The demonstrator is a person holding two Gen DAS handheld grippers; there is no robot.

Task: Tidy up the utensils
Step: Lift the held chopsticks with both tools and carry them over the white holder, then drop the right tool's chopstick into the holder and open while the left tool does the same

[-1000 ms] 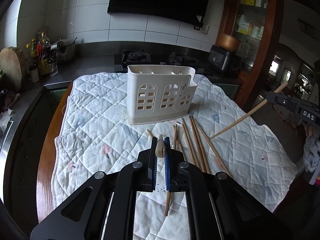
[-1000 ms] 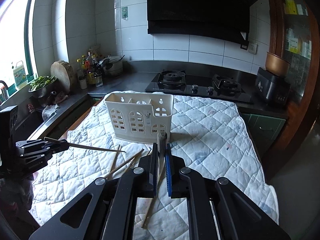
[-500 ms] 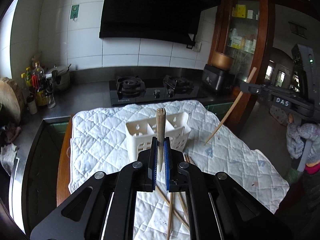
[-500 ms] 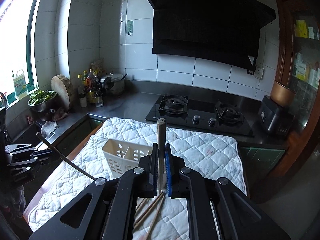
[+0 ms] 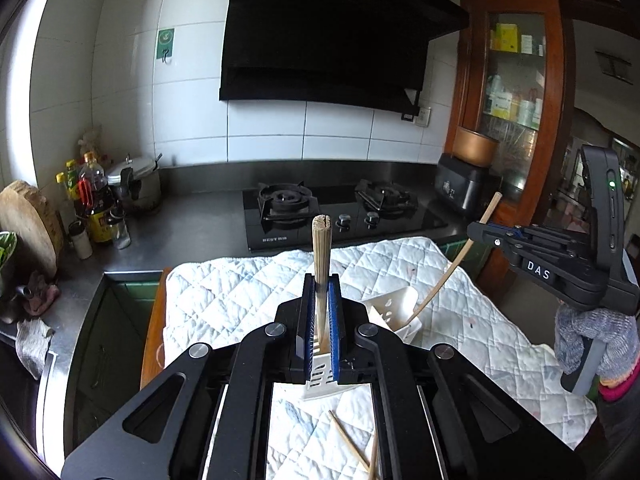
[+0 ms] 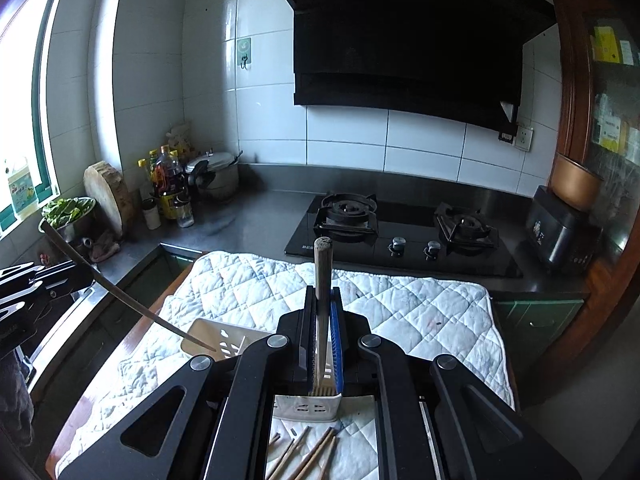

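Note:
My left gripper (image 5: 321, 320) is shut on a wooden chopstick (image 5: 321, 256) held upright over the white utensil holder (image 5: 394, 308), its lower end at the holder's top. My right gripper (image 6: 322, 336) is shut on another chopstick (image 6: 322, 268), also upright above the holder (image 6: 212, 336). In the left wrist view the right gripper (image 5: 480, 230) shows at the right, its chopstick (image 5: 448, 272) slanting down into the holder. In the right wrist view the left gripper (image 6: 86, 276) shows at the left, its chopstick (image 6: 132, 304) slanting into the holder. Several loose chopsticks (image 6: 308, 454) lie on the cloth below.
A white quilted cloth (image 6: 420, 304) covers the table. Behind it are a black gas hob (image 6: 400, 236), a steel counter with bottles (image 6: 168, 184), a pot (image 6: 216, 172) and a wooden block (image 6: 108, 192). A dark appliance (image 6: 560, 228) stands at the right.
Both grippers have risen and moved over the holder, tipping their chopsticks upright. The chopstick tips now reach down into the holder's top.

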